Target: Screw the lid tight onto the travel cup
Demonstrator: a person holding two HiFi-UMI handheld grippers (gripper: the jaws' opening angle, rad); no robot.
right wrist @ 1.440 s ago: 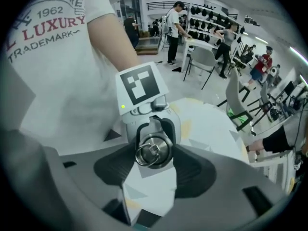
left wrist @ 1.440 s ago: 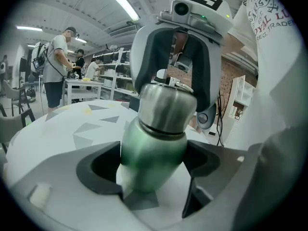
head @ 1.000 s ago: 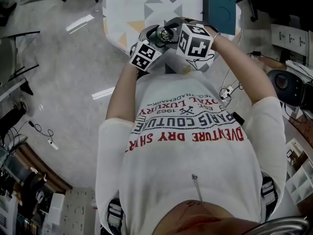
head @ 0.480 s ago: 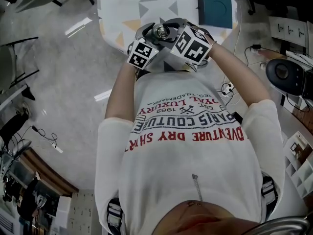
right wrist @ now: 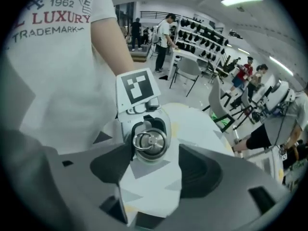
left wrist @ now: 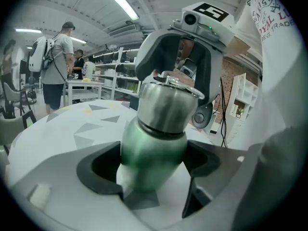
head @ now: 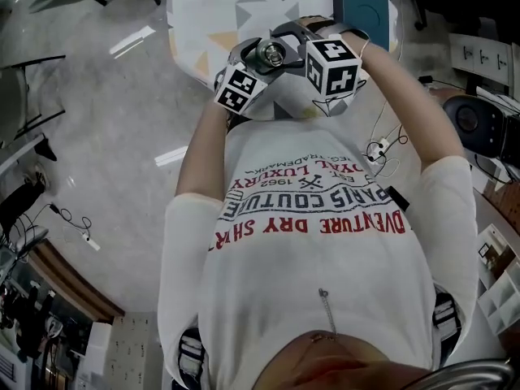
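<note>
My left gripper (left wrist: 153,177) is shut on the green body of the travel cup (left wrist: 151,153) and holds it up over the table. The steel lid (left wrist: 166,105) with its ring handle sits on top of the cup. My right gripper (right wrist: 156,170) points down at the lid (right wrist: 150,143) from above. Its jaws have just been opening: the lid lies between them, close to one jaw, with a clear gap to the other. In the head view both grippers meet around the lid (head: 272,53) just in front of the person's chest.
A white table (head: 219,6) with grey and yellow triangles lies under the cup. A teal box (head: 363,2) stands at its far right. Several people, chairs and shelves stand in the room behind. Cables and a round device (head: 475,132) lie on the floor at the right.
My right gripper has rolled about its own axis, so its marker cube shows a different face, and its jaws stand wider off the lid. The left gripper and cup have stayed put.
</note>
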